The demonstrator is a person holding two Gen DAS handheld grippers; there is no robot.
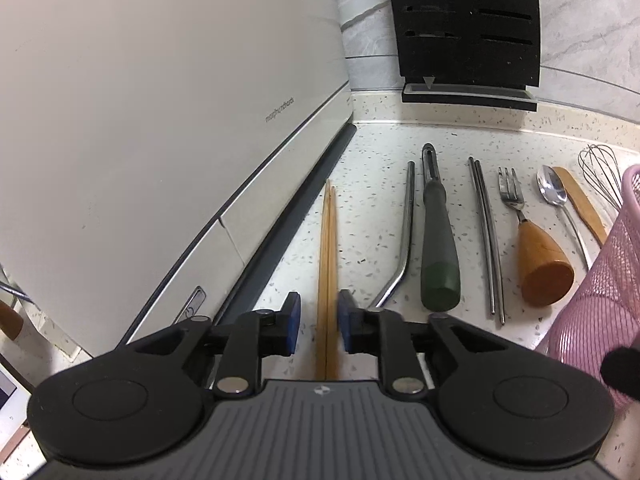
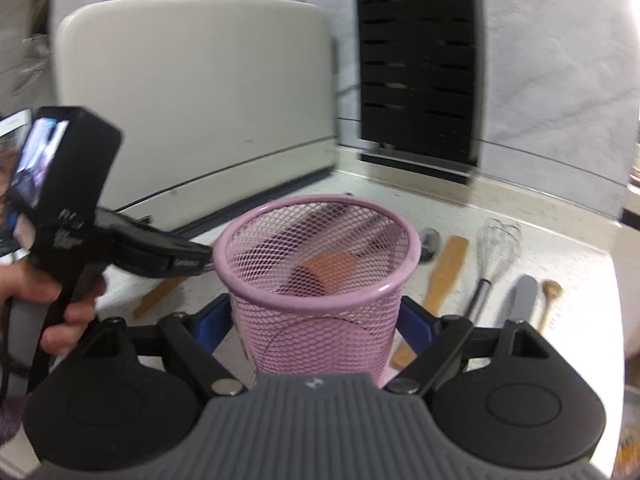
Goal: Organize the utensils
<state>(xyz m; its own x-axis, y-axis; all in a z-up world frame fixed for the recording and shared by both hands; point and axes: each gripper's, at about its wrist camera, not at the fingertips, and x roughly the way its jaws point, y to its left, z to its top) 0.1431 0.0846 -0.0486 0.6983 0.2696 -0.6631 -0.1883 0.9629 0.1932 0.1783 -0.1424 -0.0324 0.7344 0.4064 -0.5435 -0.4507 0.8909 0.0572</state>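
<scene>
A pair of wooden chopsticks (image 1: 328,240) lies along the speckled counter, and my left gripper (image 1: 320,316) is shut on it, the blue pads close on either side. To the right lie a bent metal straw (image 1: 404,240), a green-handled peeler (image 1: 438,248), metal chopsticks (image 1: 486,232), a wooden-handled fork (image 1: 540,256), a spoon (image 1: 554,192), a wooden spatula (image 1: 584,204) and a whisk (image 1: 600,172). My right gripper (image 2: 316,320) is shut on a pink mesh cup (image 2: 316,280), pads pressed to both sides. The cup (image 1: 600,280) stands at the row's right end. A hand holds the left gripper (image 2: 196,260) just left of the cup's rim.
A large white appliance (image 1: 160,100) walls off the left side of the counter. A black slotted knife block (image 1: 468,28) stands against the marble back wall. Right of the cup lie the spatula (image 2: 440,276), whisk (image 2: 496,248), a grey tool (image 2: 524,296) and a small wooden spoon (image 2: 552,292).
</scene>
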